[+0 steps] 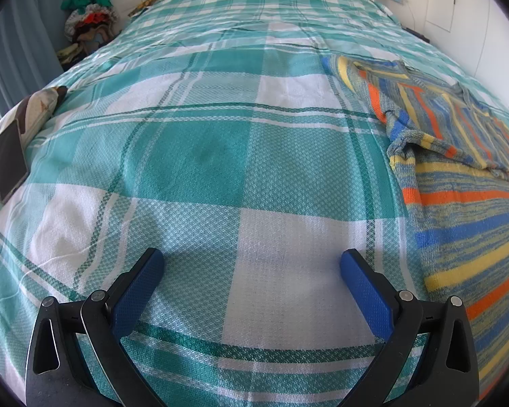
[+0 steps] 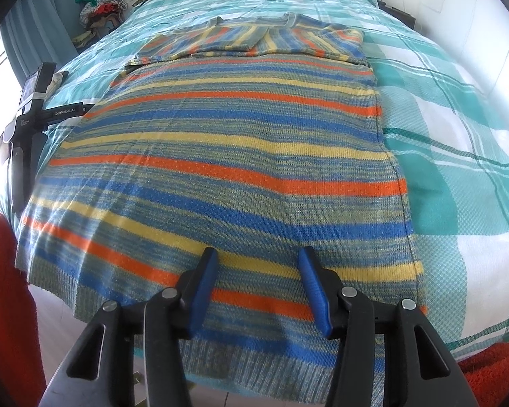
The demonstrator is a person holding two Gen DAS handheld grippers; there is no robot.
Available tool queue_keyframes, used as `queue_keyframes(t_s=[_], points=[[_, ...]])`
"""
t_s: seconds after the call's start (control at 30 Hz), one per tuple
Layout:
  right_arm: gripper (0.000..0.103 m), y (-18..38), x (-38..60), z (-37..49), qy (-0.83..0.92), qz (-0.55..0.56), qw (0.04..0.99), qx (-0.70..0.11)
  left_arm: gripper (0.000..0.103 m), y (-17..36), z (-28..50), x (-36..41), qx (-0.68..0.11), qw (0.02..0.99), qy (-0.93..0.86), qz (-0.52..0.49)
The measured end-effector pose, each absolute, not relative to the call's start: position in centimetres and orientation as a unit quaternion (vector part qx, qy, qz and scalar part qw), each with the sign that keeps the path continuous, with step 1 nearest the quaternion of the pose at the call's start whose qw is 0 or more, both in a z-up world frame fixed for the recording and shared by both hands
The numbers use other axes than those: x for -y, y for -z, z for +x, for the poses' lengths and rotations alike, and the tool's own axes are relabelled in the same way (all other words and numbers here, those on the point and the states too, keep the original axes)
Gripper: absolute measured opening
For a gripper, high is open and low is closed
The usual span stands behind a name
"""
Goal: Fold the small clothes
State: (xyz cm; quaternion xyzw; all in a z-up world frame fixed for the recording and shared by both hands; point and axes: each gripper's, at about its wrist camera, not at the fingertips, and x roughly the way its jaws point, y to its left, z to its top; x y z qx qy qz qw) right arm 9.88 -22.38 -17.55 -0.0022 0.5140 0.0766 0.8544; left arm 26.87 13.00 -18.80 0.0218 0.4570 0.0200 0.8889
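Striped blue-orange-yellow knit sweater (image 2: pixel 220 156): right gripper (image 2: pixel 258 264) half-open, empty, over hem; left gripper (image 1: pixel 251 264) wide open, empty, beside it. Pinch both hem corners evenly

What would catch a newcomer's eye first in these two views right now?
The striped sweater in orange, blue and yellow, spread flat on the teal checked bedspread, its sleeves folded across the top and its hem hanging over the near edge. The right claw hangs open just above that hem, gripping nothing. The left claw is open over bare bedspread beside the sweater, and a phone lies at the bed's left edge.
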Motion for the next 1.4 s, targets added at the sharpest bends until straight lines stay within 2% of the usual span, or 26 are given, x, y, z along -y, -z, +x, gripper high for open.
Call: queue_keyframes(t_s=[1.4], points=[[0.054,17.53,22.53,9.91,-0.080,-0.001,0.854,-0.514,0.103,18.81,26.90,-12.99,-0.457,0.889,-0.020,0.022]])
